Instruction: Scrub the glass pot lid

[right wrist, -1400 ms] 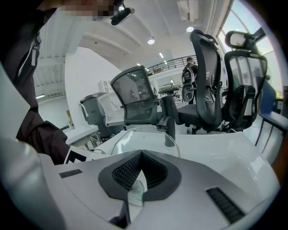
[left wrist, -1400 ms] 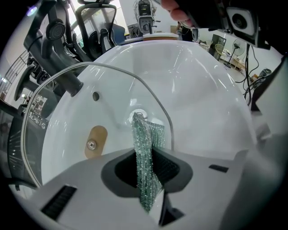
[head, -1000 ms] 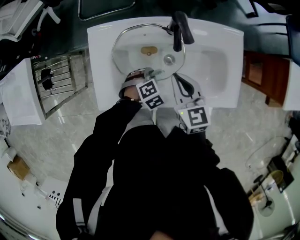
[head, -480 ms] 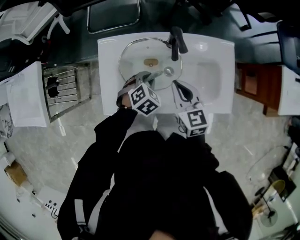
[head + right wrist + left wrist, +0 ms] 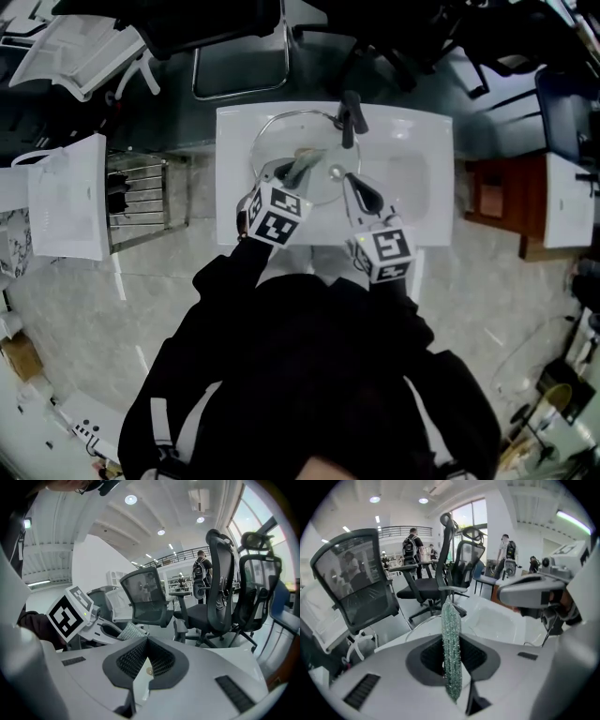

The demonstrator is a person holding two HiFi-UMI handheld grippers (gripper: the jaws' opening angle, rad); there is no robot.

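Still, L hand-held gripper (image 5: 289, 171) clamps scrubber (image 5: 451, 658) over lid (image 5: 277, 123); R hand-held gripper (image 5: 352, 180) stays closed.

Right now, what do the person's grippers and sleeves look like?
Both the left gripper and right gripper are pale grey shells with dark ribbed pads, each carrying a white cube printed with black square markers. The sleeves are black.

Left tool (image 5: 298, 166), right tool (image 5: 353, 183) seemingly lifted higher.
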